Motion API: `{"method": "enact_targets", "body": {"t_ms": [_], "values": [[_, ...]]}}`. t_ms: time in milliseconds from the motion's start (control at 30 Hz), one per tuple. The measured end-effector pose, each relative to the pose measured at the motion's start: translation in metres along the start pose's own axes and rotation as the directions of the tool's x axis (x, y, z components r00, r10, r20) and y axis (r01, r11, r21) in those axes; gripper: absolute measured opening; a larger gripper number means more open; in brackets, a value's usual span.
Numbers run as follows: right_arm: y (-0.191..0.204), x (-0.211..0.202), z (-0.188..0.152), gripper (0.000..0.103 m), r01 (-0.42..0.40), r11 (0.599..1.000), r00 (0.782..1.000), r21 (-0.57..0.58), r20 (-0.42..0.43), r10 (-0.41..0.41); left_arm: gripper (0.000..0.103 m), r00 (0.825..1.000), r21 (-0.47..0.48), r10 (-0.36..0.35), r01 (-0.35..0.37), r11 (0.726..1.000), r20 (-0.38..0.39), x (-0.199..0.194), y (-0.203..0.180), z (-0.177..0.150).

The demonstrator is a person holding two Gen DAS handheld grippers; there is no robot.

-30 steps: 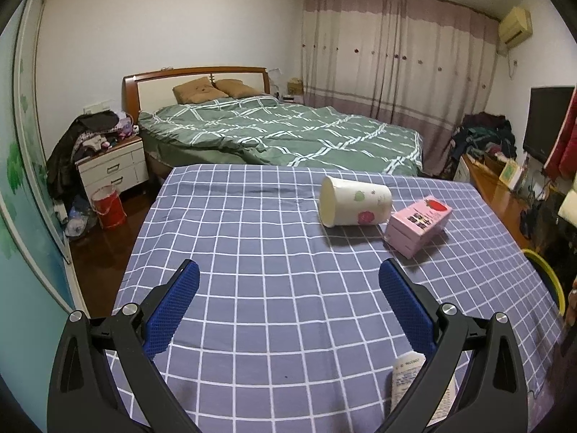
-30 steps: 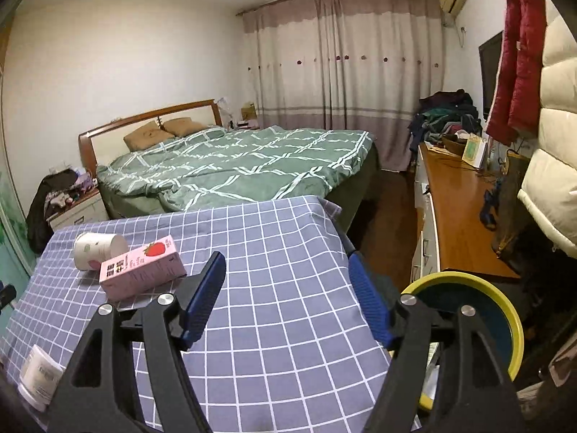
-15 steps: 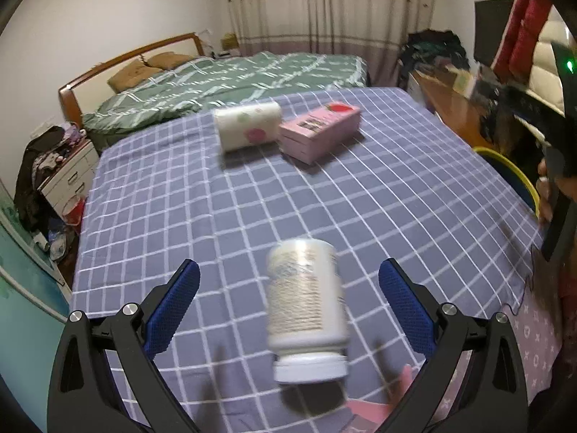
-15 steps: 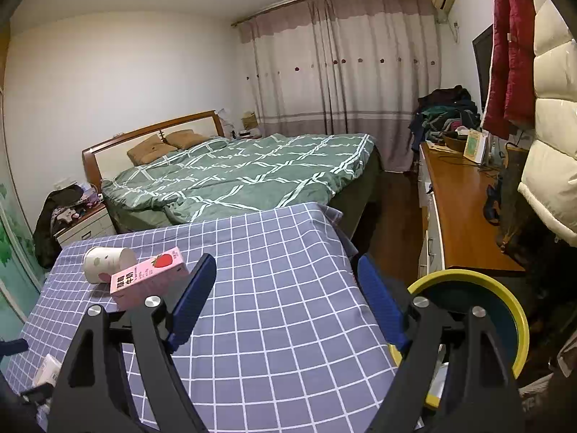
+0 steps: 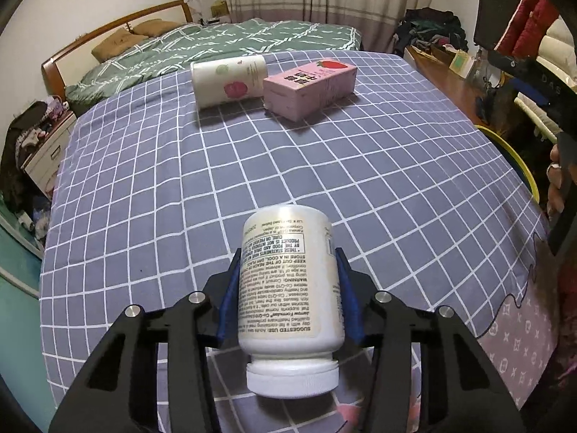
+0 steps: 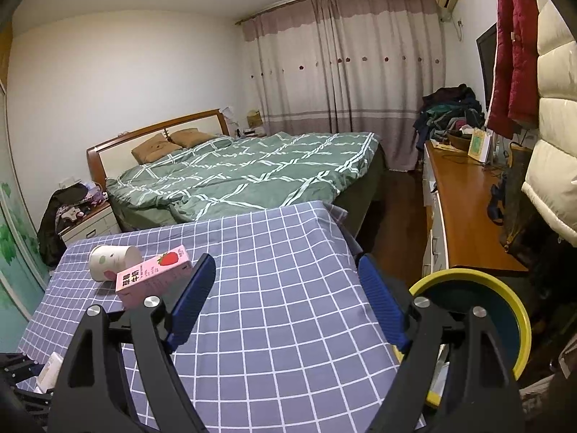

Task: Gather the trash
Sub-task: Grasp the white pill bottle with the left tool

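Note:
A white pill bottle (image 5: 288,281) lies on the checked tablecloth (image 5: 324,180) with its cap toward me. My left gripper (image 5: 288,252) is closing around it, and both blue pads (image 5: 230,288) touch its sides. Farther back lie a tipped paper cup (image 5: 227,81) and a pink strawberry milk carton (image 5: 310,86), touching each other. The right wrist view shows the same cup (image 6: 111,261) and carton (image 6: 153,276) at the left. My right gripper (image 6: 285,263) hovers open over the cloth near the table's right edge, nothing between its fingers.
A yellow-rimmed bin (image 6: 476,310) stands just off the table's right side, beside a wooden desk (image 6: 465,216). A green bed (image 6: 252,176) lies beyond the far edge. A person's hand (image 5: 555,187) shows at the right of the left wrist view.
My left gripper swung down over the white bottle and its jaws came in from wide apart onto the bottle's sides. The right gripper's jaws spread slightly wider; it barely moved.

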State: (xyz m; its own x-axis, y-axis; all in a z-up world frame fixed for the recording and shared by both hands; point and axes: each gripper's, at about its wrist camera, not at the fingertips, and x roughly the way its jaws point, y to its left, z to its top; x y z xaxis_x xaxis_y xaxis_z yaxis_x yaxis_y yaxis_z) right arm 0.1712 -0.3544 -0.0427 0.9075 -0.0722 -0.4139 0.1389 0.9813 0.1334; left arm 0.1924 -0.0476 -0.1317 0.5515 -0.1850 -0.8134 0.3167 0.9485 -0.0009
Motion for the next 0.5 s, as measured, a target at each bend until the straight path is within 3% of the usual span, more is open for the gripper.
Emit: {"method": "enact_targets", "body": {"t_ms": [233, 367, 500], "values": [[-0.011, -0.022, 0.005, 0.077, 0.0, 1.0, 1.0, -0.012, 0.005, 0.0, 0.047, 1.0, 0.036, -0.024, 0.024, 0.999, 0.018, -0.009, -0.015, 0.012], [-0.031, -0.047, -0.005, 0.078, 0.068, 0.996, 0.998, -0.061, 0.022, -0.066, 0.047, 0.997, 0.095, -0.068, 0.064, 0.993, 0.036, -0.012, -0.041, 0.033], [-0.074, -0.064, -0.024, 0.078, 0.127, 0.991, 0.992, -0.043, -0.022, -0.128, 0.047, 0.99, 0.163, -0.136, 0.128, 0.978, 0.038, -0.01, -0.079, 0.056]]}}
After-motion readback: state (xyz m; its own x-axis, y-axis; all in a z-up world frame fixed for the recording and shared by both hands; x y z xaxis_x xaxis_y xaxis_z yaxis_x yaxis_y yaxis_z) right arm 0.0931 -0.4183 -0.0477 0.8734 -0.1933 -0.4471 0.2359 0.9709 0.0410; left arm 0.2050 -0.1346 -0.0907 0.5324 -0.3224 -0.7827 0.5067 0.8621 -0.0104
